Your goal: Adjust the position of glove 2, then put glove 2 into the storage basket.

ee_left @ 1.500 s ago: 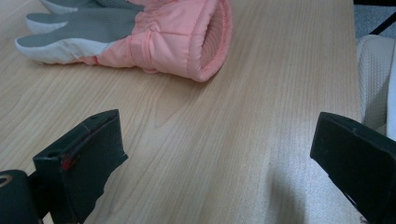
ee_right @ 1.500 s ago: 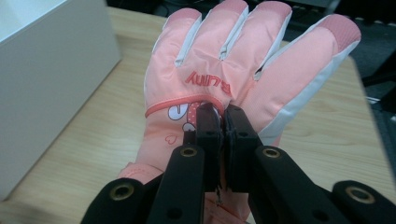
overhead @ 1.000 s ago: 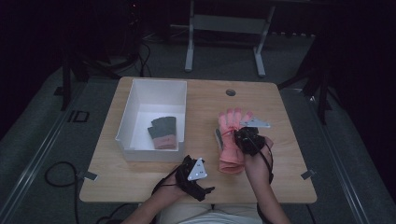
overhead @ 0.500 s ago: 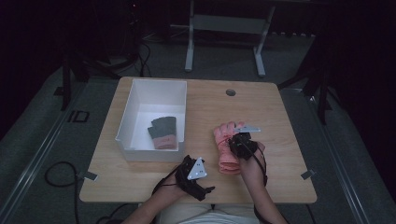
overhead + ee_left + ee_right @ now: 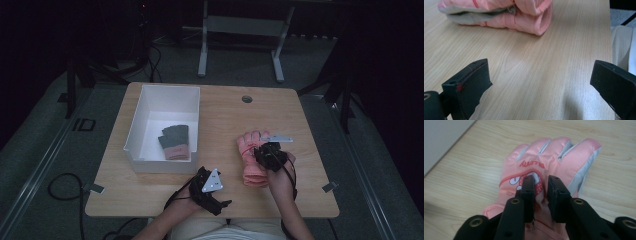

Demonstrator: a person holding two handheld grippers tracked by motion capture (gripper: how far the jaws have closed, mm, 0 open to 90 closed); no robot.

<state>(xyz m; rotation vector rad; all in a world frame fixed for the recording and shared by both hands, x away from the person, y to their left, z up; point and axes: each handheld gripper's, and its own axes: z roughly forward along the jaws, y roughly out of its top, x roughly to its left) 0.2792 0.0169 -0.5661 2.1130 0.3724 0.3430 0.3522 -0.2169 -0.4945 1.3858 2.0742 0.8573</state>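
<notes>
Pink, padded and slightly glossy, the glove (image 5: 251, 159) lies flat on the pale wood-grain table (image 5: 220, 112), towards its right front part, fingers pointing away from the person. Its back is quilted into puffy finger channels with light grey panels along the sides, a red printed word across the knuckles and a cartoon patch in white and red with dots below it. In the left gripper view the glove (image 5: 499, 15) shows from the side as two stacked thick layers with a rolled, ribbed cuff and a grey inner strip.

Just over the patch sits the right gripper (image 5: 541, 182), its two flat black jaws a narrow way apart; they have just been opening, and a raised pinch of pink fabric stands between them, though the pads do not seem to press it. From above, the right gripper (image 5: 261, 149) rests on the glove's middle.

Near the table's front edge the left gripper (image 5: 539, 80) holds its blocky matte jaws spread wide over bare wood, nothing between them.

A white rectangular box (image 5: 150, 100) stands well to the left, with a dark green glove with a pink cuff (image 5: 175, 141) lying inside.
</notes>
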